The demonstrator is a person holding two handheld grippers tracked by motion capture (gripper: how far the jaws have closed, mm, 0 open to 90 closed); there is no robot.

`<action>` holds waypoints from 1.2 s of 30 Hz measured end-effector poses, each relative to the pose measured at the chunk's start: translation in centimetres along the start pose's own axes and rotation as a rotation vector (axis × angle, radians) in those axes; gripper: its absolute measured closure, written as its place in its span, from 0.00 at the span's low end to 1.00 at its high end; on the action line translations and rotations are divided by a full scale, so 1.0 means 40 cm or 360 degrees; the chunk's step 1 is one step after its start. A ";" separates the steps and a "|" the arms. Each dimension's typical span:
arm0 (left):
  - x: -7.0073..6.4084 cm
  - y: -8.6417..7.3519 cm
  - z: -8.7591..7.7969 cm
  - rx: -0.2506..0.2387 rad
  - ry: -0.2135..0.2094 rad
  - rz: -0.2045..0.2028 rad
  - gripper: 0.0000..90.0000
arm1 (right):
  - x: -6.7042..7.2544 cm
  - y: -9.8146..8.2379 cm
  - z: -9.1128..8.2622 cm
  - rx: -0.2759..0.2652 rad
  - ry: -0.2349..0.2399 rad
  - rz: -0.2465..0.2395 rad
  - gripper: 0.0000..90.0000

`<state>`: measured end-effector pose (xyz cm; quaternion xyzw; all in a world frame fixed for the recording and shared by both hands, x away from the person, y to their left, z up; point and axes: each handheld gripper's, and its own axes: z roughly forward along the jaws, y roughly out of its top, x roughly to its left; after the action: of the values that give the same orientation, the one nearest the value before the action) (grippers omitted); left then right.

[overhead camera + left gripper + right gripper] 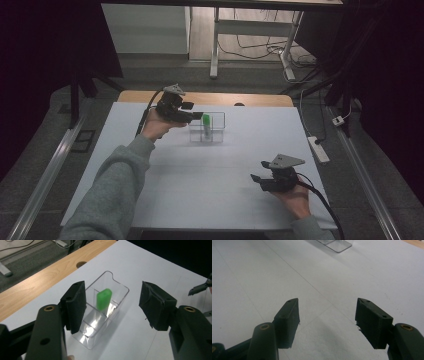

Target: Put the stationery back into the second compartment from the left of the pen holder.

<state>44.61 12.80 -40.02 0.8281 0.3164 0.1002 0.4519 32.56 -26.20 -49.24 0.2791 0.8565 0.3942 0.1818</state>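
A person sits at a white tabletop [200, 180] with a black two-jaw hand-held gripper in each hand. The left hand-held gripper [196, 111] hangs at the far side, just beside a clear plastic box with inner dividers [216, 131]. Its jaws are spread wide and hold nothing. In the left gripper view, the clear box [117, 302] sits between the jaws, and a small bright green rounded block [104, 298] stands upright in a middle compartment, its top near the box's rim. From above, the green block [206, 122] shows inside the box, close to the jaw tips.

The right hand-held gripper [256, 171] rests low near the person, well apart from the box. Its jaws are also wide and empty over bare white surface, as the right gripper view [325, 315] shows.

The work in hand looks like reaching for the green block. To do it well, the left jaws should probably line up on either side of the block's flat faces, come down inside the compartment without striking the thin walls, and close gently so the light box does not tip or slide. The free gripper could steady the box.

Count: one green block, one clear box, two grippers, one tabletop.
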 end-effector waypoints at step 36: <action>-0.073 -0.412 -0.220 0.0029 0.0150 -0.0098 0.43 | -0.032 -0.023 -0.020 0.0009 -0.0049 0.0049 0.37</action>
<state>31.21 23.50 -48.00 0.8163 0.3637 0.1222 0.4318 32.82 -27.94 -49.32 0.2989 0.8503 0.3902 0.1881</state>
